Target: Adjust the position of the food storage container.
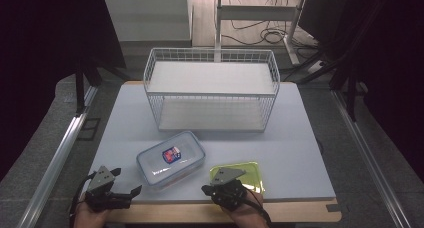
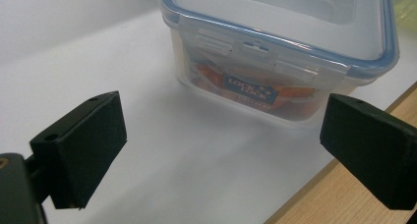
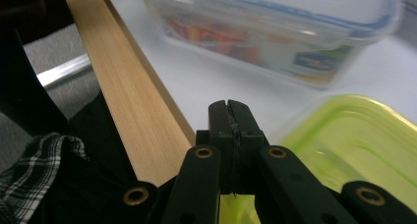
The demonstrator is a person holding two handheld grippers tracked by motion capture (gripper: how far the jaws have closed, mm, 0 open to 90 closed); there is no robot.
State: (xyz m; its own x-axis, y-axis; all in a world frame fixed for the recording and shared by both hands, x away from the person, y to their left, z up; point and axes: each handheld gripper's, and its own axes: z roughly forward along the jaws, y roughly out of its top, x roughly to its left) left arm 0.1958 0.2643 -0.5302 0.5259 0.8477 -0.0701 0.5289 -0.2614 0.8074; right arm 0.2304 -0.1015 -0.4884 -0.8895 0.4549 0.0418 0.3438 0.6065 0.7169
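Clear container (image 1: 171, 159) sits lid-latched on the desk (image 1: 300, 153), near its front edge. Left claw (image 2: 221, 150) gapes empty before it; right claw (image 3: 230, 117) is closed, empty. Advise squaring jaws across the walls.

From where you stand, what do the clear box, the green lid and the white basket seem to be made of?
The clear box looks like glossy transparent plastic: its printed insert shows through the wall, and a blue seal rims the snap-flap lid. The green lid seems translucent, shiny plastic, catching glare. The white basket appears to be coated metal wire, judging by its thin open grid, though the coating is a guess.
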